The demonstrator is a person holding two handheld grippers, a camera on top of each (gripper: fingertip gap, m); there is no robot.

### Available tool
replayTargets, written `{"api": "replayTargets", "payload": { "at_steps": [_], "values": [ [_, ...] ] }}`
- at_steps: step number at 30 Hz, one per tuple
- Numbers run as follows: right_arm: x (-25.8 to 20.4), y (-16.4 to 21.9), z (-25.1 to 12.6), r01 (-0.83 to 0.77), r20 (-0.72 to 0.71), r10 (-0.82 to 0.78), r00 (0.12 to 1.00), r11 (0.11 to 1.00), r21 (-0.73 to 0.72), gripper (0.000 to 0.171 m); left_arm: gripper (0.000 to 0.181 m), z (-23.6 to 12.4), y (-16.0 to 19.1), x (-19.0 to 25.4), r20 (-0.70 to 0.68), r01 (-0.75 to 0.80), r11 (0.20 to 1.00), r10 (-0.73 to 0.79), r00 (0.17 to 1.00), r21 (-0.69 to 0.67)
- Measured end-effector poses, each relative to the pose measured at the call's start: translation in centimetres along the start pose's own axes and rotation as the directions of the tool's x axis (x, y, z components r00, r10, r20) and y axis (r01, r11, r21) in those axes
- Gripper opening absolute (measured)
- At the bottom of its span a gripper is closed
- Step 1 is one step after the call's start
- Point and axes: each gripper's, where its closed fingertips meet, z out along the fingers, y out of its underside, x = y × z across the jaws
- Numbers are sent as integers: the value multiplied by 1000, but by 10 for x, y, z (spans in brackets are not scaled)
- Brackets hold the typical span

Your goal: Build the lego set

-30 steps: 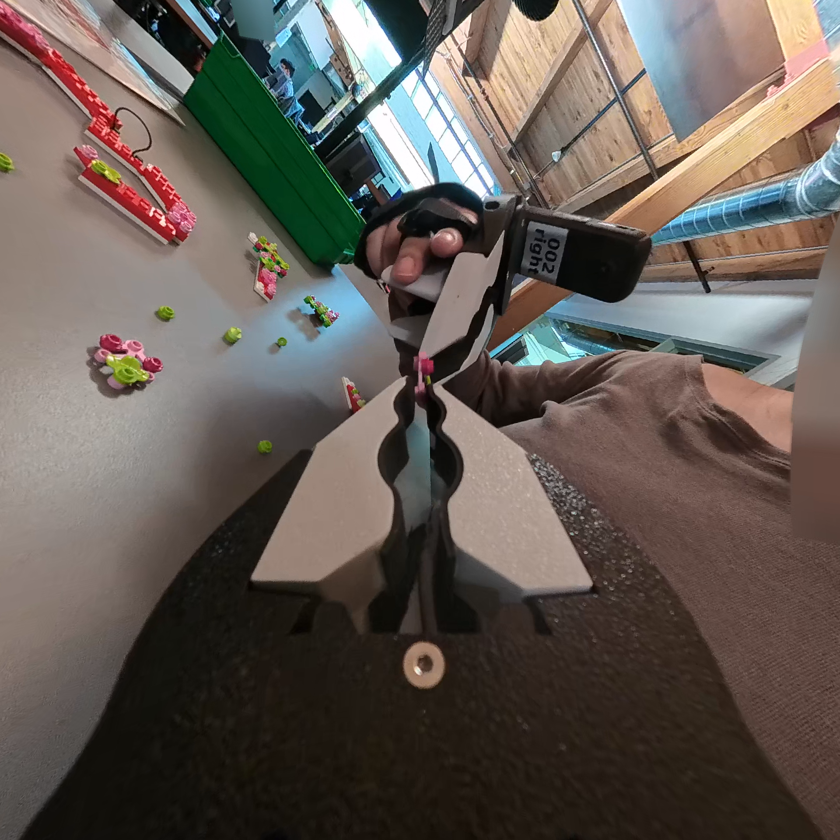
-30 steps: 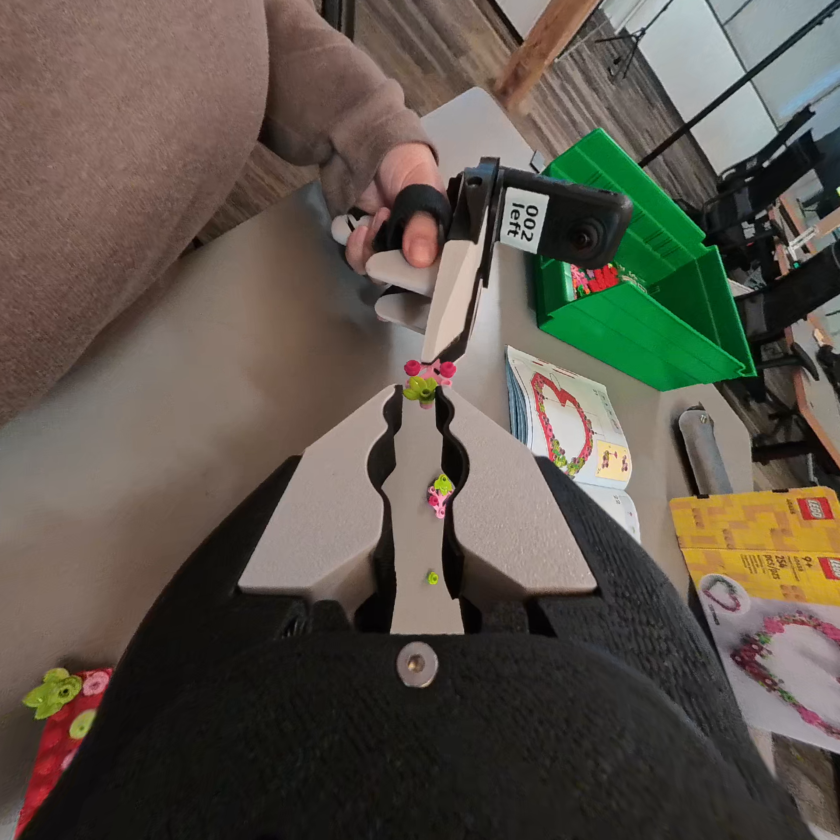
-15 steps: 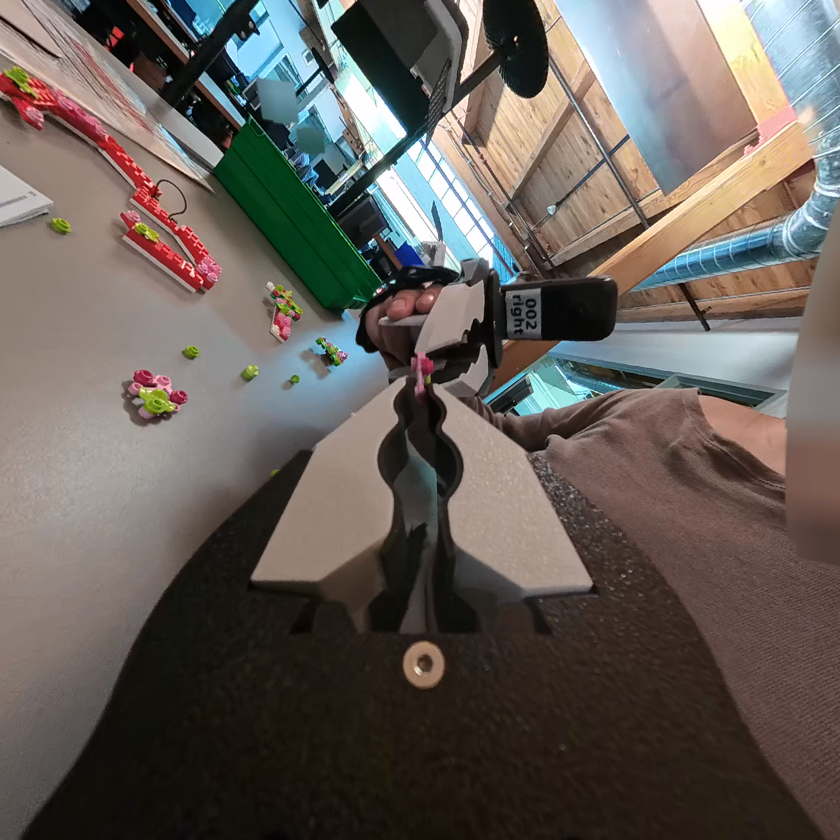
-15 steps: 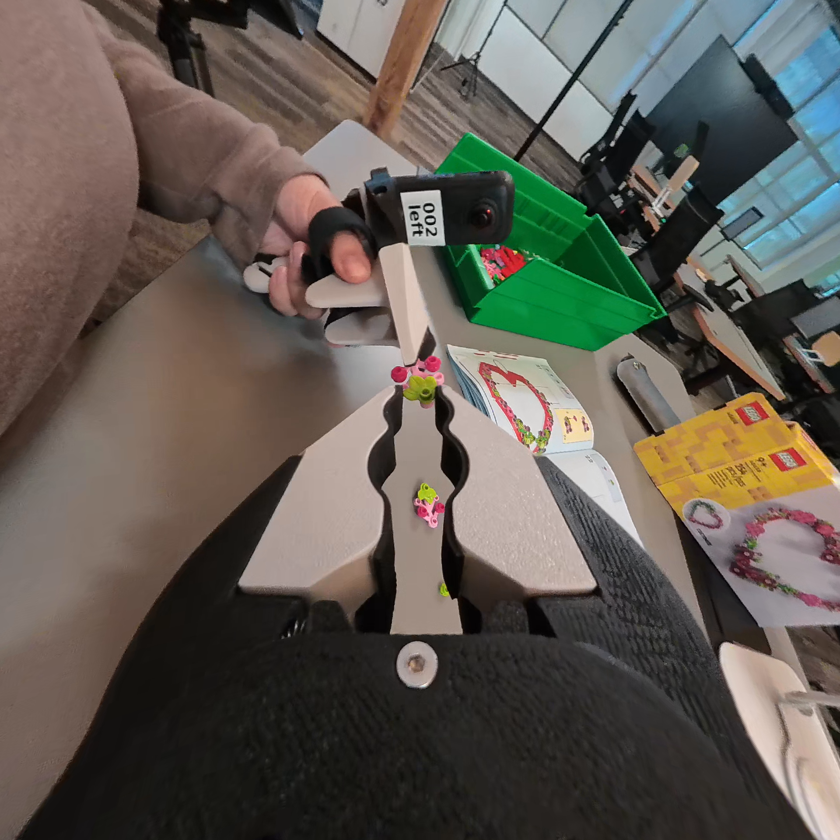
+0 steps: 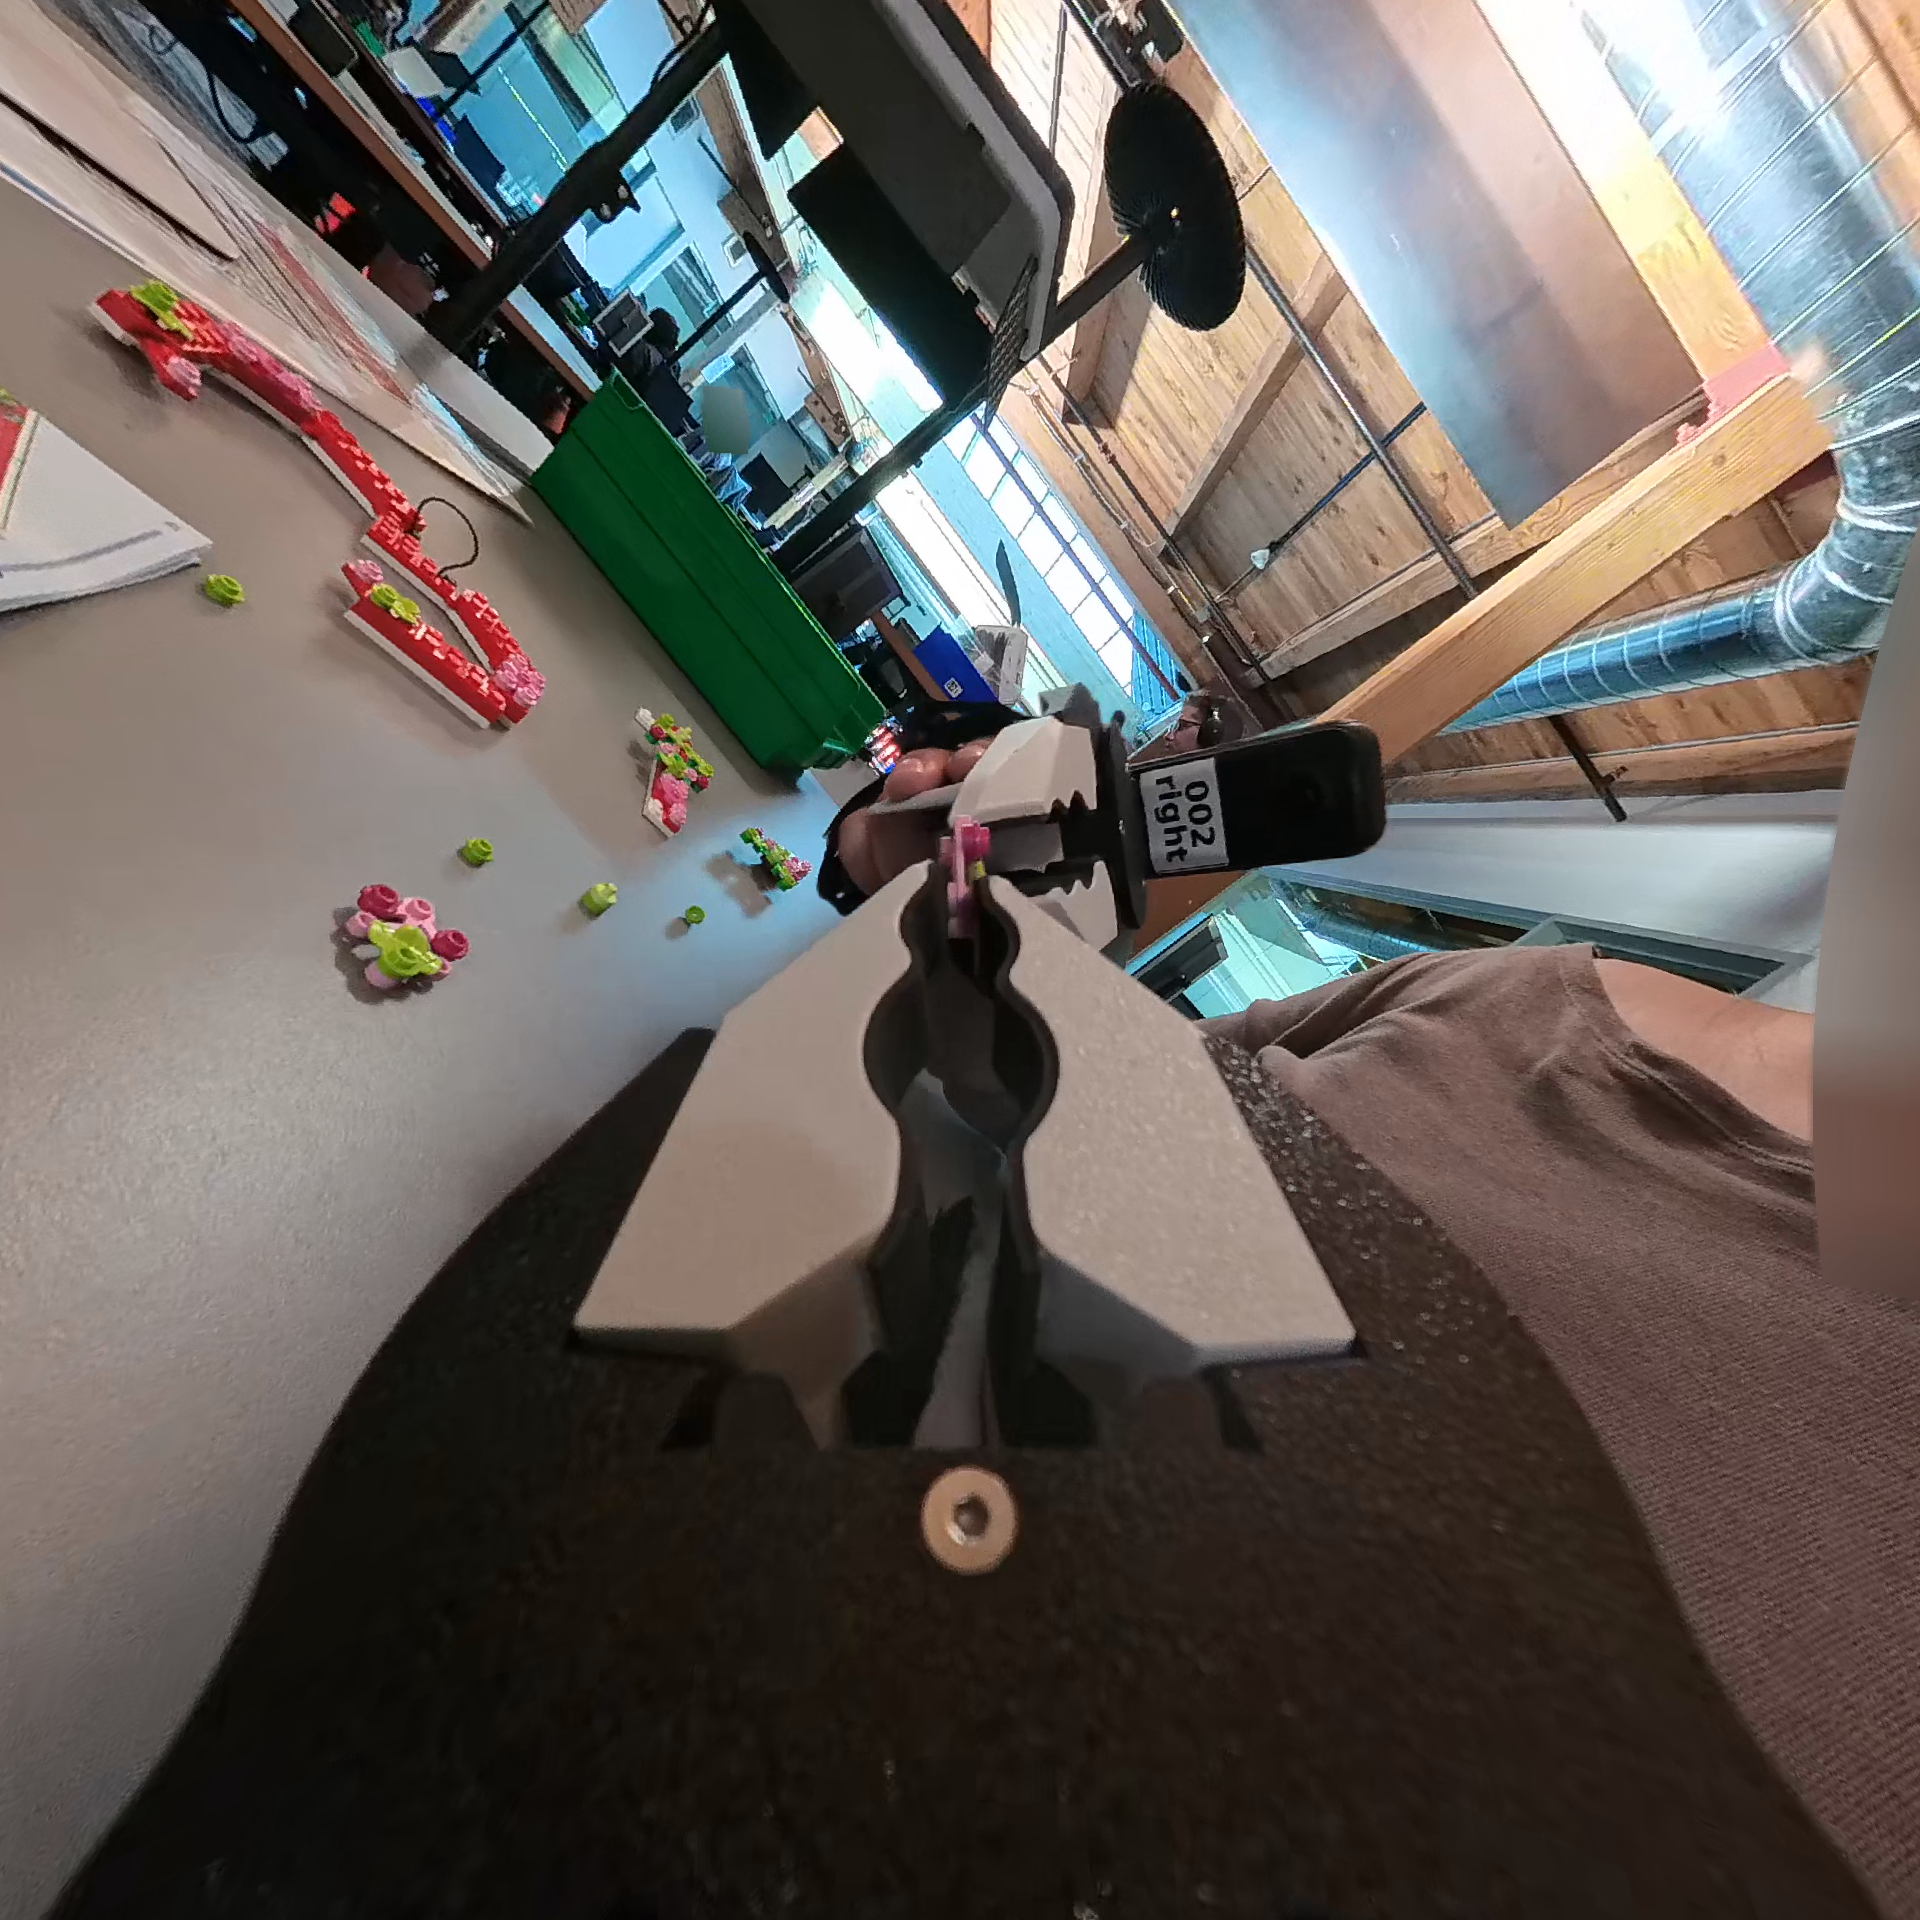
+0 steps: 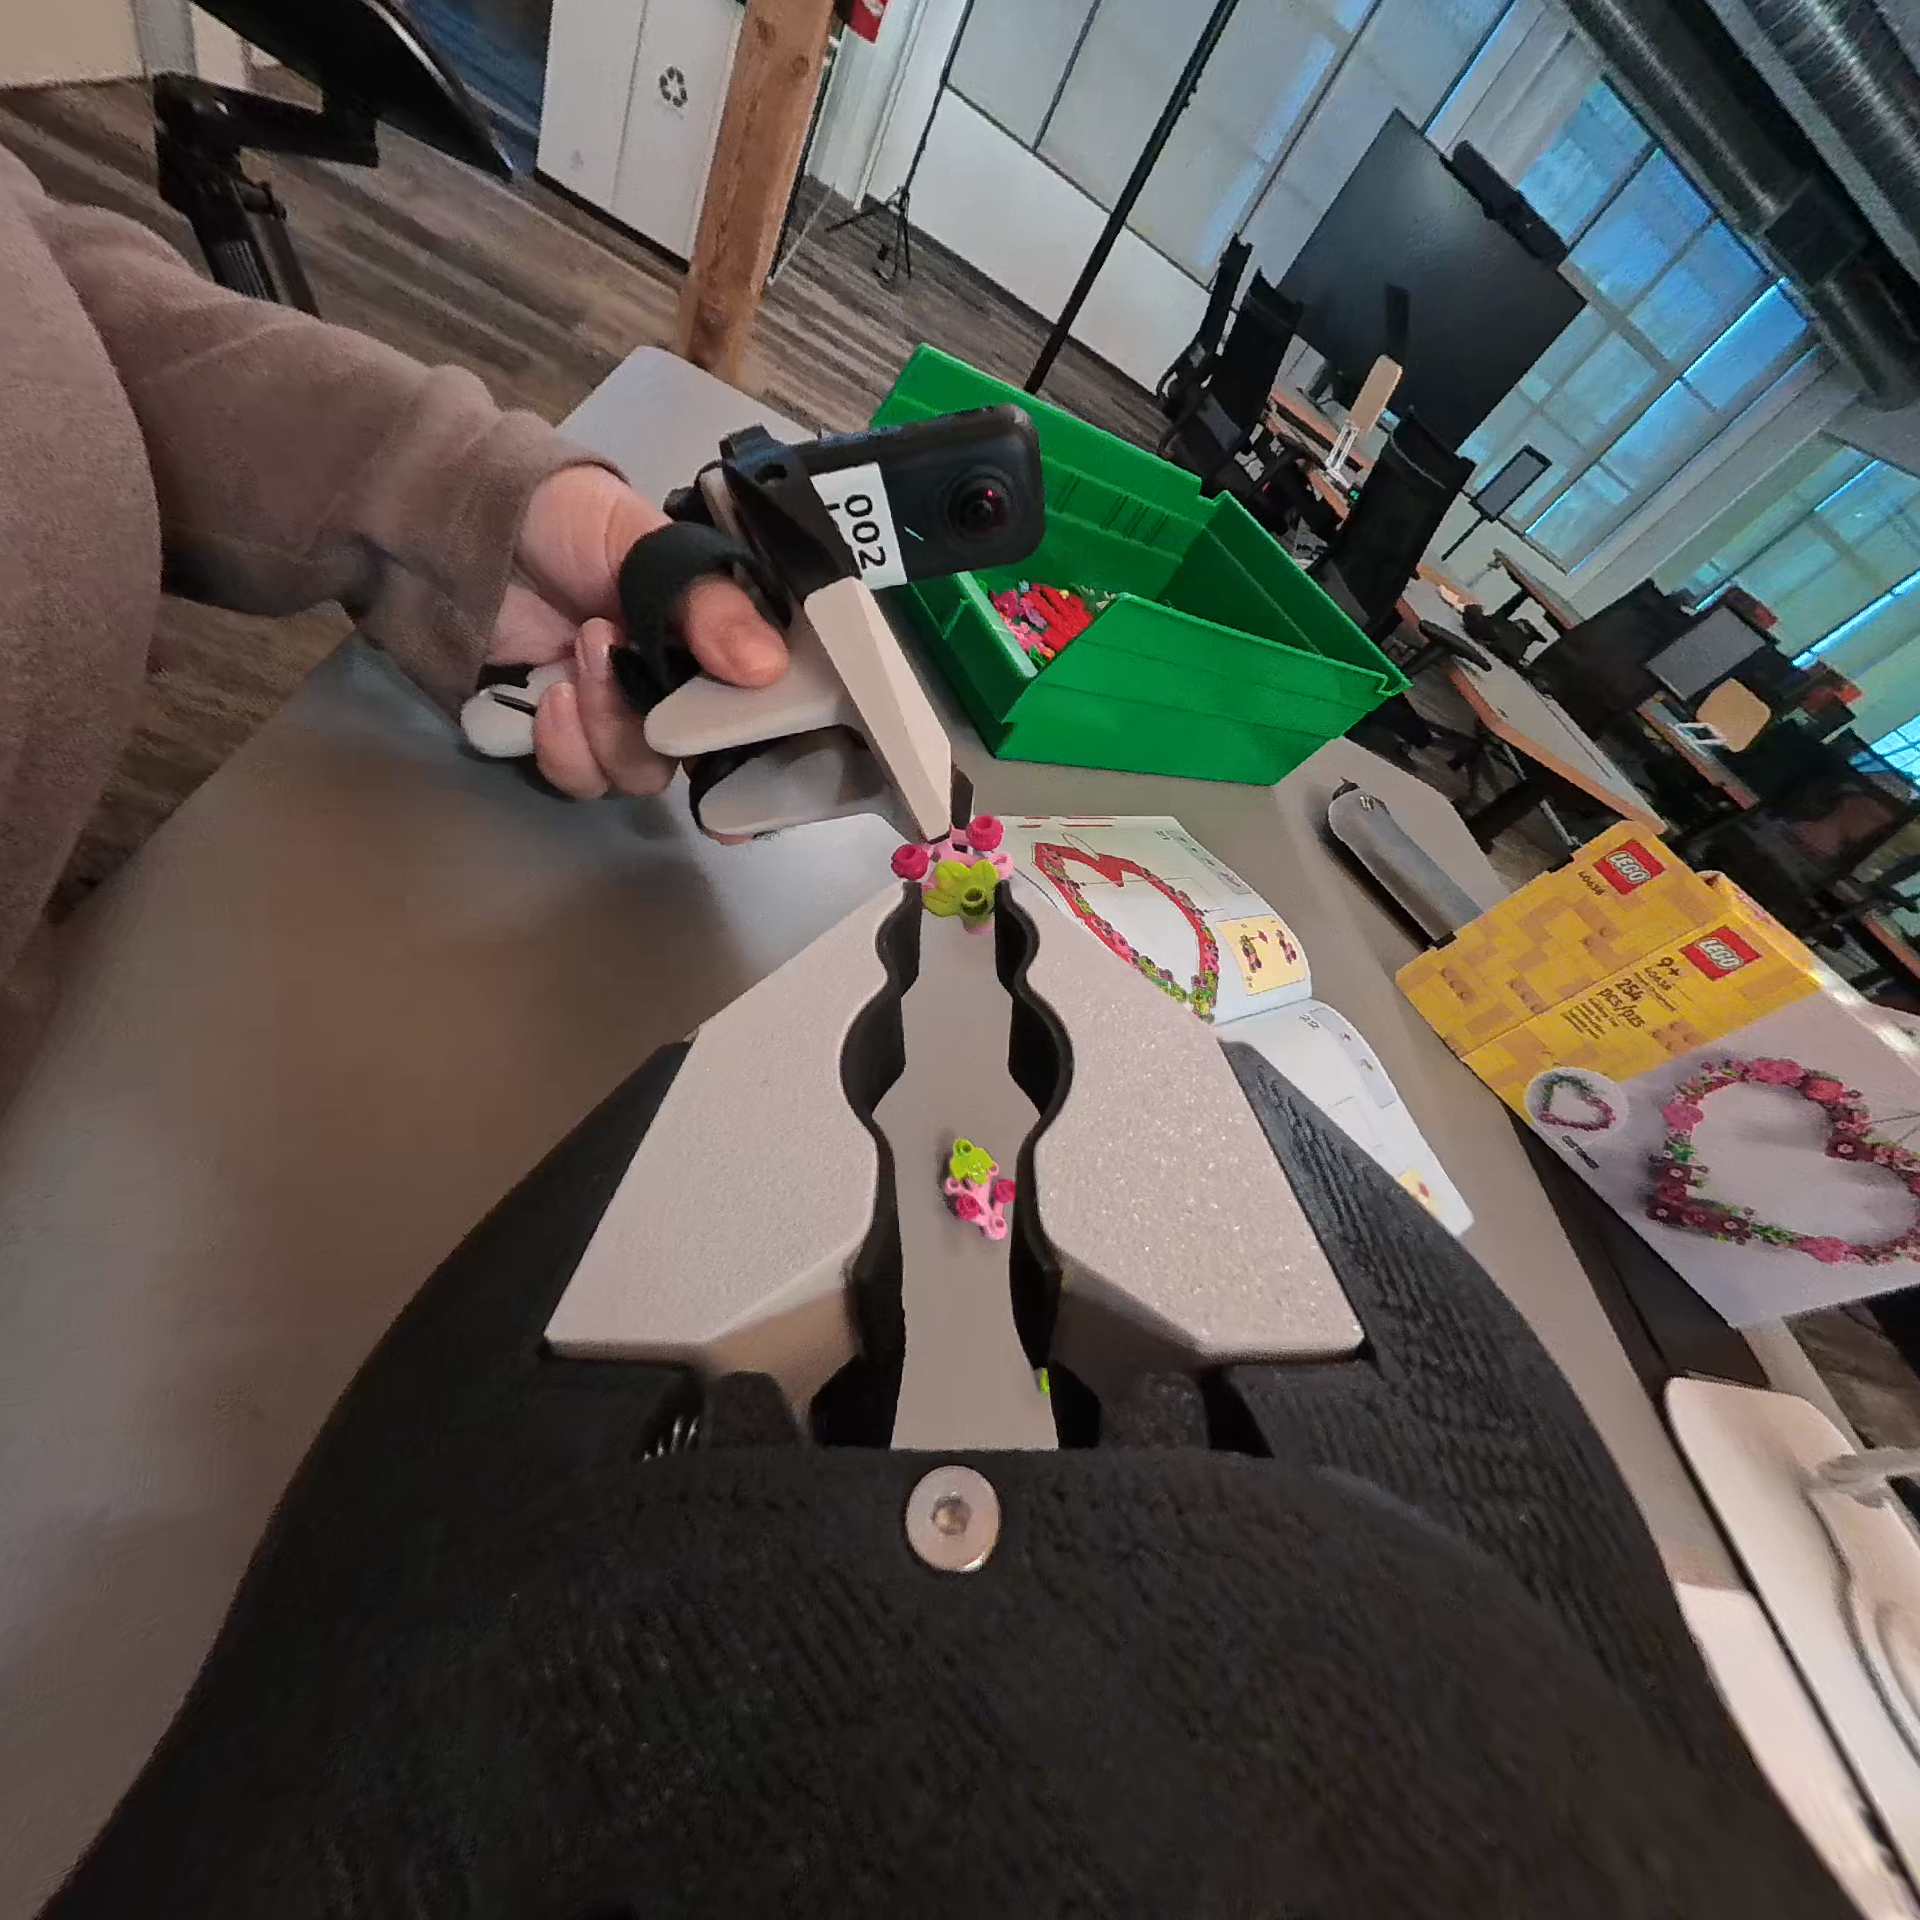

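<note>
Left wrist view: the left gripper point(image 5: 961, 914) has tilted further since the earlier frame; its fingers clamp the flower cluster point(image 5: 962, 871) edge-on at frame centre, long axis vertical.

Right wrist view: the right gripper point(image 6: 961, 902) grasps the same flower cluster point(image 6: 958, 871), face toward the camera; the green bin point(image 6: 1122, 665) now sits higher.

The right gripper point(image 6: 956, 904) pinches a small flower cluster point(image 6: 956, 873) of pink, magenta and lime pieces at its fingertips, above a grey table point(image 6: 312, 987). The left gripper point(image 6: 940, 821), held in a person's hand point(image 6: 603, 644), closes on the same cluster from the far side. Farther right lie an open instruction booklet point(image 6: 1164, 925), a green bin point(image 6: 1143, 644) of bricks and a yellow Lego box point(image 6: 1621, 966).
</note>
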Motion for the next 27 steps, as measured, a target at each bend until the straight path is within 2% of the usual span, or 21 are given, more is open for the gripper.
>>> {"api": "replayTargets", "payload": {
  "at_steps": [3,7,14,21,27],
  "values": [
    [0,-8,-3,-30,-1,30,1000,998,59,17,2,0,-1,0,5,-1,1000,1,1000,8],
    [13,-10,-17,-31,-69,37,997,996,82,19,2,-7,3,-19,120,14,999,-10,993,-35],
    [50,20,-67,-16,-297,11,955,1000,-13,16,3,-19,29,-51,342,31,963,65,937,-269],
    [75,55,-114,-67,-459,32,888,996,-61,14,3,-20,41,-72,433,93,926,80,898,-365],
    [81,66,-128,-90,-506,56,861,995,-42,12,3,-21,47,-86,509,131,902,109,854,-412]
  ]
}}
